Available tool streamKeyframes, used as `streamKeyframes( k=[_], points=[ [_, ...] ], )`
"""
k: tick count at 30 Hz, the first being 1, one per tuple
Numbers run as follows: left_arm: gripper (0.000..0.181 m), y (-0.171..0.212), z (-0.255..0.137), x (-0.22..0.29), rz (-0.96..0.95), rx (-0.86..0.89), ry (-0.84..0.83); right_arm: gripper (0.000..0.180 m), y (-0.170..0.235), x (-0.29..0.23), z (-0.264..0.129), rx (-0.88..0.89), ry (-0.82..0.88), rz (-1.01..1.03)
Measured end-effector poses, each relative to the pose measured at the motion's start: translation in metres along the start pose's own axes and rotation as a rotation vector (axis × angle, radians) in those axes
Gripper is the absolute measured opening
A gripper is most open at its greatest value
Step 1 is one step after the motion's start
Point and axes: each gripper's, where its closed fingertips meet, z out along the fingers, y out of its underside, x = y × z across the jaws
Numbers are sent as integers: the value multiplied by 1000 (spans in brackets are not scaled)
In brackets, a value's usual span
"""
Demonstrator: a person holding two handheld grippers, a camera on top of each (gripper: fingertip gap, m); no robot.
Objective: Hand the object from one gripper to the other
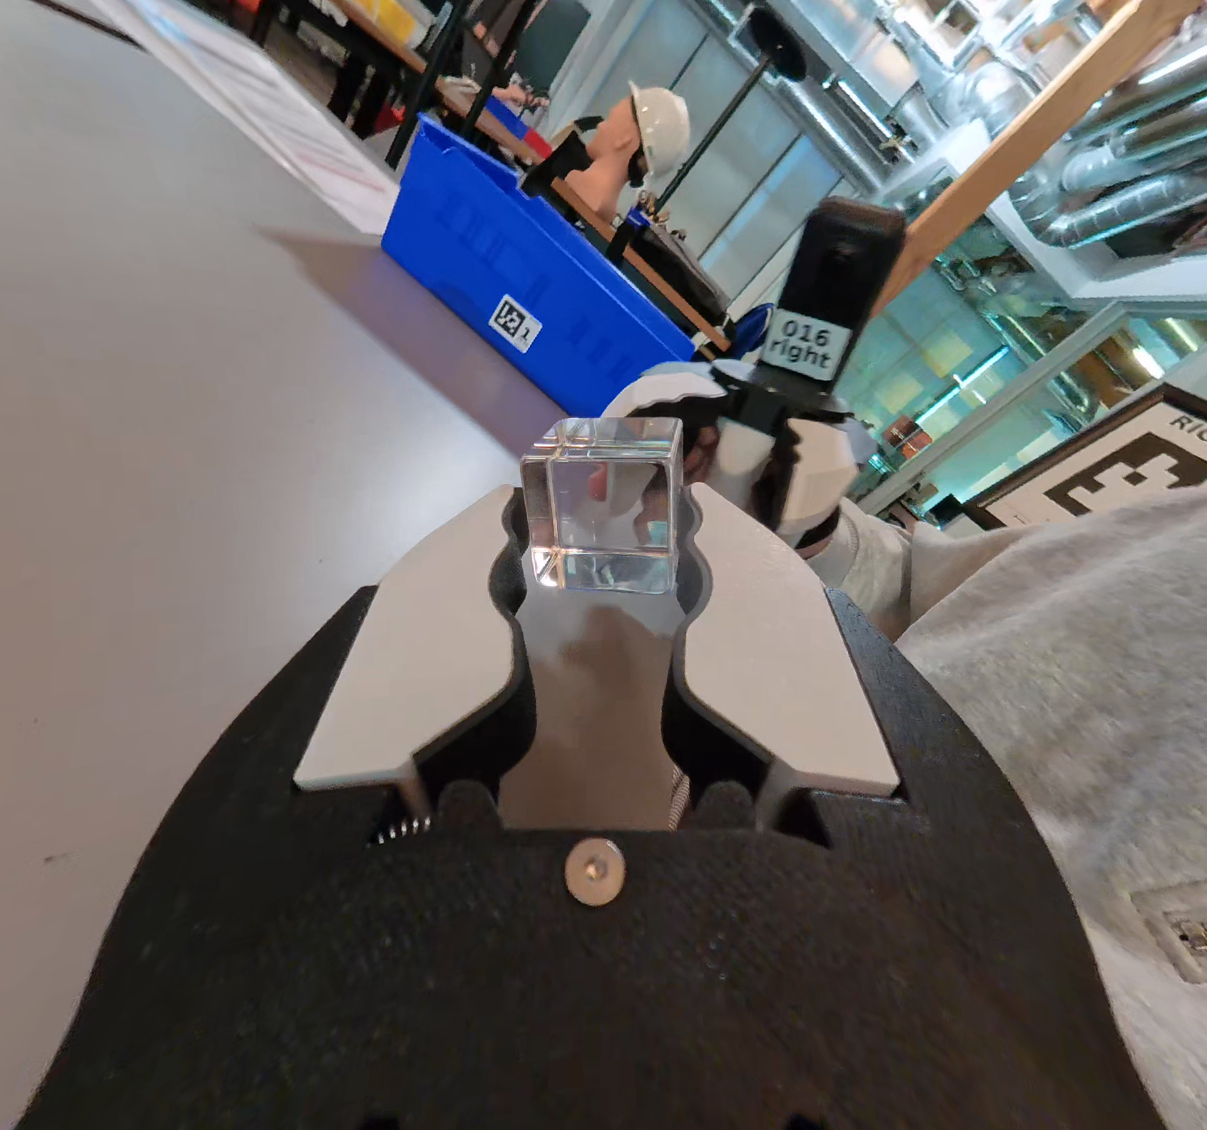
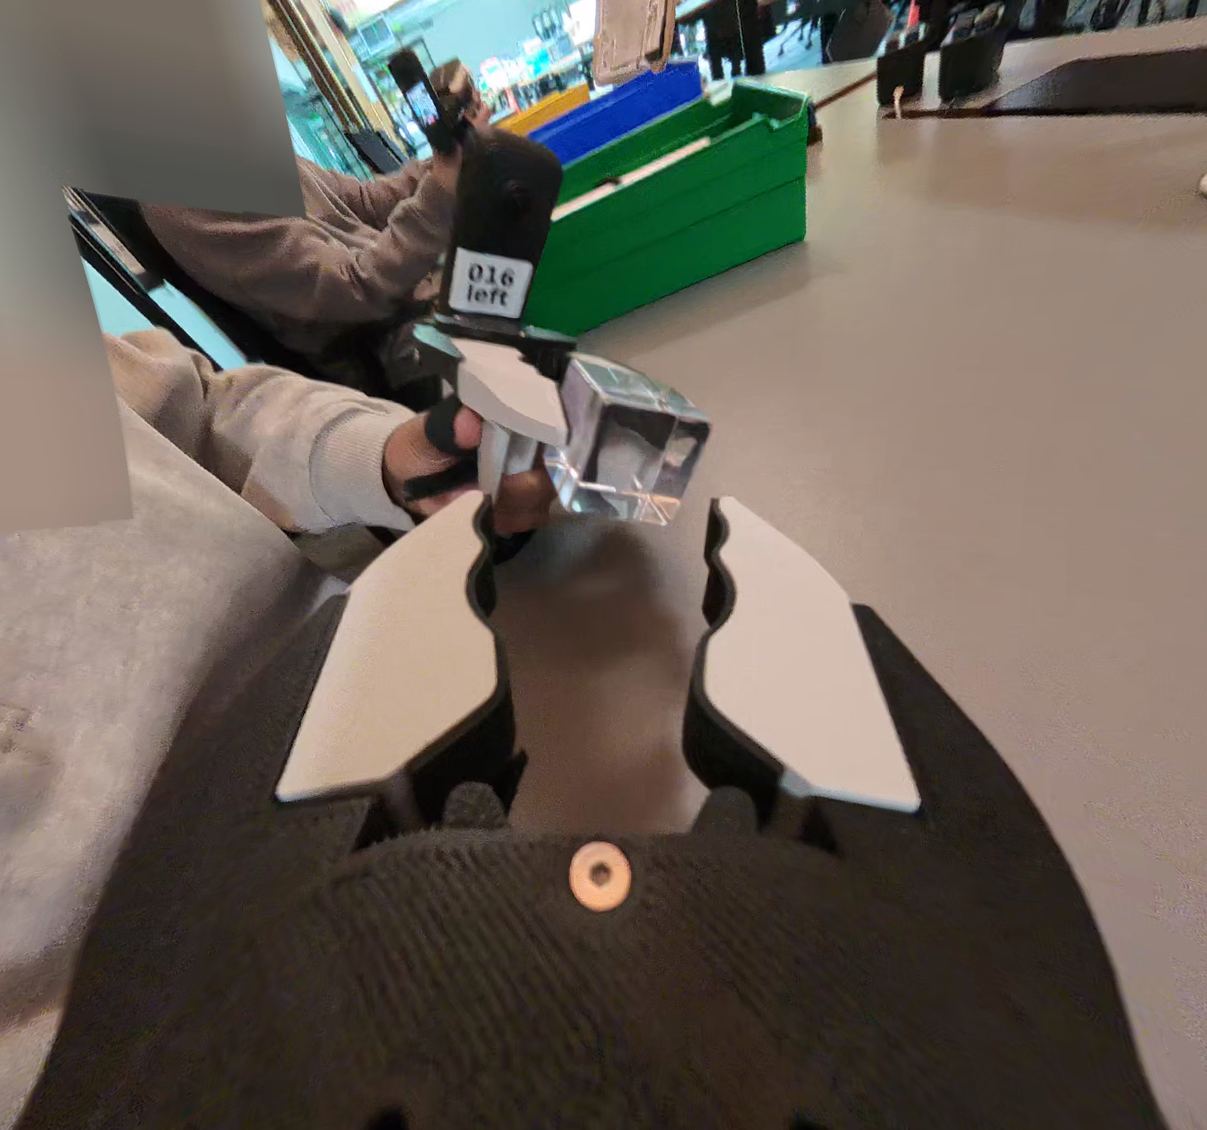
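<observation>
Grey table (image 2: 980, 380), clear glassy cube (image 1: 604, 504) clamped in left hand-held gripper (image 1: 601, 510), right hand-held gripper (image 2: 597, 510) agape

Probably a workshop: exposed ducts (image 1: 980, 86), storage bins (image 2: 679, 203), workbenches (image 1: 366, 7) behind a grey table (image 2: 980, 380).
</observation>
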Motion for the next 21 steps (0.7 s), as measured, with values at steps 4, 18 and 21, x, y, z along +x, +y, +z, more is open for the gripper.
streamKeyframes(
  k=[4, 18, 21],
  points=[
    [44, 2, 2, 10, 61, -1, 27, 61, 11, -7, 9, -46, -23, -27],
    [44, 7, 7, 27, 25, -2, 107, 47, 7, -13, 14, 50, -94, 74],
    [44, 6, 7, 29, -28, 19, 138, 47, 3, -15, 12, 83, -122, 103]
  ],
)
